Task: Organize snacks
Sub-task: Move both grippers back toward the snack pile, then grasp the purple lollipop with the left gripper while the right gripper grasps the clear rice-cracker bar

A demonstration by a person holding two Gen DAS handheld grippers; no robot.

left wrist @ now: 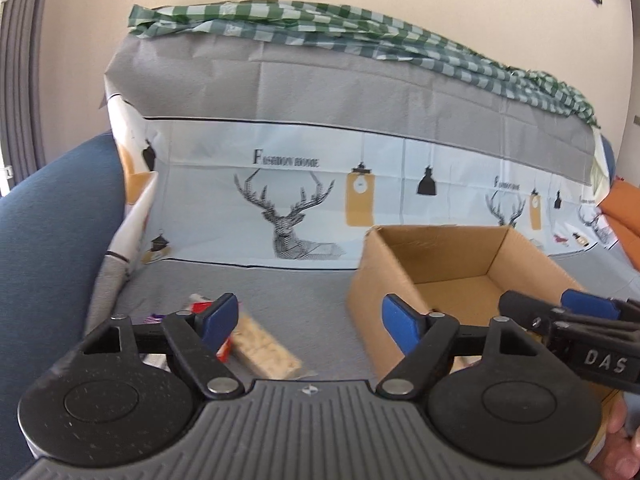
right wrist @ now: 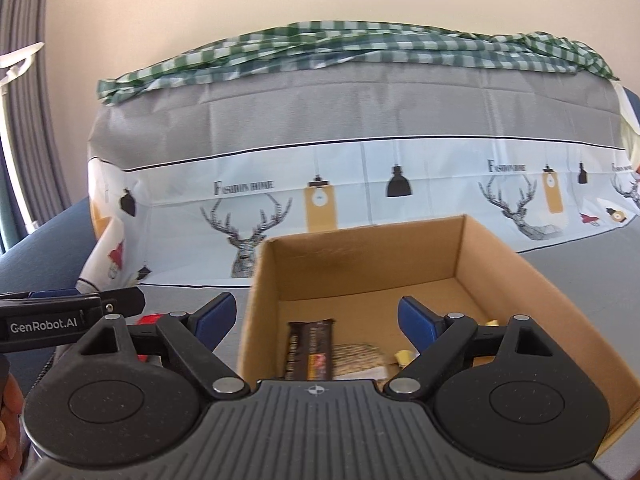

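An open cardboard box [left wrist: 516, 256] [right wrist: 360, 252] stands on the grey sofa cover. In the right wrist view it holds a dark brown snack bar [right wrist: 310, 350], a pale round cracker pack [right wrist: 360, 358] and small yellow wrapped pieces [right wrist: 404, 358]. My right gripper [right wrist: 316, 322] is open and empty above the box's near left wall; it also shows in the left wrist view [left wrist: 560, 308]. My left gripper [left wrist: 310, 320] is open and empty above a beige wrapped bar [left wrist: 266, 350] lying left of the box. A red-and-white pack [left wrist: 224, 350] lies partly hidden behind its left finger.
The sofa back wears a printed cover with deer and lamps [left wrist: 288, 220] and a green checked cloth [left wrist: 320, 28] on top. A blue armrest [left wrist: 52, 248] rises at left. An orange cushion [left wrist: 624, 216] sits at far right. A red item [right wrist: 152, 318] lies beside the box.
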